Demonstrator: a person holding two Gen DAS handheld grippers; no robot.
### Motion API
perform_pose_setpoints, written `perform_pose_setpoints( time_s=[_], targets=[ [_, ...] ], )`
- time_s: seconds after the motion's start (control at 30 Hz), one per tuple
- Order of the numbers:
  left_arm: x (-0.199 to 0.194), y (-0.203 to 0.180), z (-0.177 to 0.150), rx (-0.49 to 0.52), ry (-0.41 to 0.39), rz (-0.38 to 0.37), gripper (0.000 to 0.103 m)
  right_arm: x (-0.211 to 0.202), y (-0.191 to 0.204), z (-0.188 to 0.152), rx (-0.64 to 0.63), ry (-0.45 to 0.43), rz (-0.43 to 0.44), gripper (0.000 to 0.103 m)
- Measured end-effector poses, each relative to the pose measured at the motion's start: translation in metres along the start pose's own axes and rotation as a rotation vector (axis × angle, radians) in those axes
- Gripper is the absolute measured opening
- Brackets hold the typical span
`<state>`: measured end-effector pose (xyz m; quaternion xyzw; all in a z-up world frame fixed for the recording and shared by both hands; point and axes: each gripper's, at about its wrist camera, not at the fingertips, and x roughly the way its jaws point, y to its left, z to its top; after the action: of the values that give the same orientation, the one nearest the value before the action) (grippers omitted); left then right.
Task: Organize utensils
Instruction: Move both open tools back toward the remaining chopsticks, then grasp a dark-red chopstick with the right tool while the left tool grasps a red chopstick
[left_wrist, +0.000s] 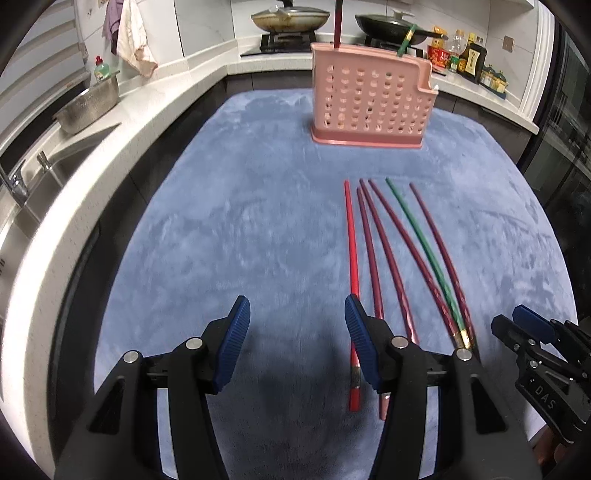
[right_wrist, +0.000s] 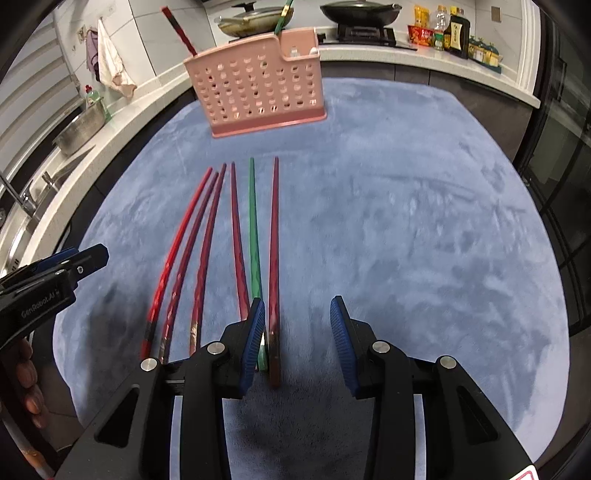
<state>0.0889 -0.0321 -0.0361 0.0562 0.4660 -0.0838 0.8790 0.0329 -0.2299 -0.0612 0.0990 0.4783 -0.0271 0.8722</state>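
1. left gripper (left_wrist: 295, 347) is sitting low over the blue mat (left_wrist: 240, 240), angled steeply down, jaws about half open, gripping nothing. its right pad is lying just over the near end of the red chopstick (left_wrist: 352, 258), which is passing outside the gap, not between the pads.
2. right gripper (right_wrist: 297, 343) is posed the same way: steep downward tilt, jaws part open, empty. the rightmost maroon chopstick (right_wrist: 274, 240) is running into the gap just beside its left pad; the pads are not pressing it.
3. green chopstick (right_wrist: 252, 221) is ending under that left pad, just outside the gap. whether it is touching the pad i cannot tell.
4. step in hand, as i'm reading it: approach for a two-handed pick, one stick per gripper, nothing grasped yet.
5. next move is calling for: left shifting sideways to straddle the red stick; right closing on the maroon alone, so keeping clear of the green neighbour.
6. six sticks are lying on the mat in a loose fan, tips pointing away towards the holder (left_wrist: 369, 99).
7. holder is standing upright at the mat's far end, well apart from the sticks, already carrying one dark red stick (left_wrist: 338, 26) and one green stick (left_wrist: 406, 38). remaining work looks like most of the job.
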Motion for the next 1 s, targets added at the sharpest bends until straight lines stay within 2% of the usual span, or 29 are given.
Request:
perform_pose_setpoints(
  time_s=[0.27,0.4,1.0],
  targets=[
    [0.009,-0.004,-0.011,-0.002,0.034,-0.020,0.051,0.013,0.001,-0.005,0.003,0.036,0.017,0.030],
    [0.013,-0.008,-0.016,0.005,0.051,-0.029,0.051,0.021,0.003,-0.006,-0.005,0.058,0.023,0.019],
    [0.020,-0.009,-0.030,0.001,0.100,-0.046,0.051,0.027,0.004,-0.017,-0.017,0.087,0.039,0.009]
  ],
)
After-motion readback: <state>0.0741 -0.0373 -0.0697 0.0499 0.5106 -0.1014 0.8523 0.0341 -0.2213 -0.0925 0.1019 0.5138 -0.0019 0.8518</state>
